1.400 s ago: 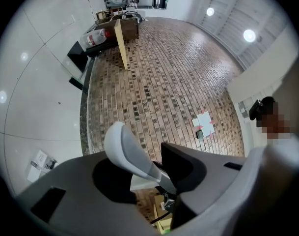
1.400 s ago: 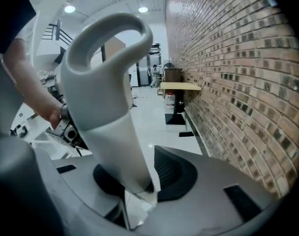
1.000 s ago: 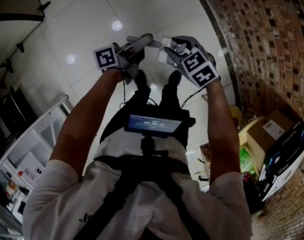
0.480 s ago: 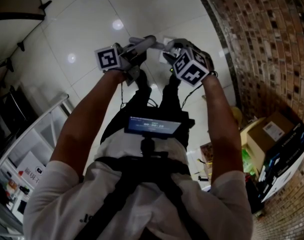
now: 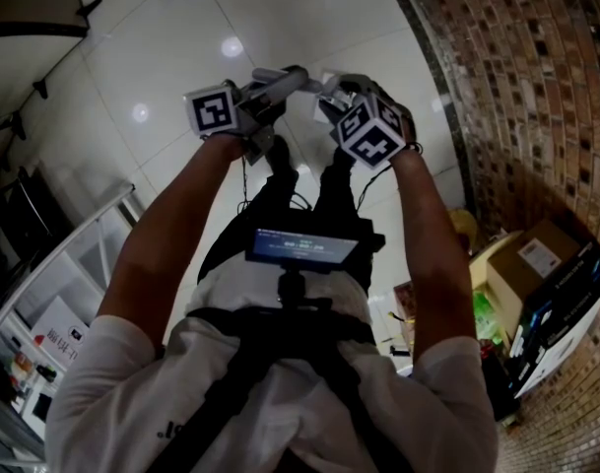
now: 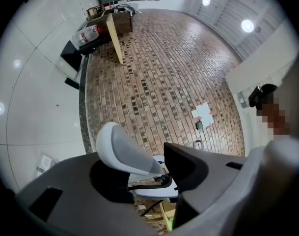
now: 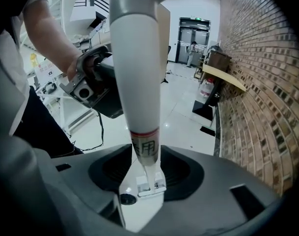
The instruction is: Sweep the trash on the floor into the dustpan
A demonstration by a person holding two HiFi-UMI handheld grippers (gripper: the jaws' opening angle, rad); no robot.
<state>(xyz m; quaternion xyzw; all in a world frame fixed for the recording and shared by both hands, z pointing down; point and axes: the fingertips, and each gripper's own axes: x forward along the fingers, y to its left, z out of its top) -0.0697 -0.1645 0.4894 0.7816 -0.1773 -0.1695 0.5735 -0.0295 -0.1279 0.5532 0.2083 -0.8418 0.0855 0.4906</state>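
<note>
The floor [image 5: 181,57] is made of big white shiny tiles, and round lights shine back off it. A dark strip [image 7: 217,136] runs along it at the foot of the brick wall [image 5: 536,87]. The person's two dark shoes [image 5: 278,154] stand on the tiles, side by side. By the wall sit a brown cardboard box [image 5: 536,254] and a black box [image 5: 566,304], close together. On the other side stands a white rack [image 5: 93,239]. Farther along the wall, low down, is a big bottle [image 7: 206,87].
</note>
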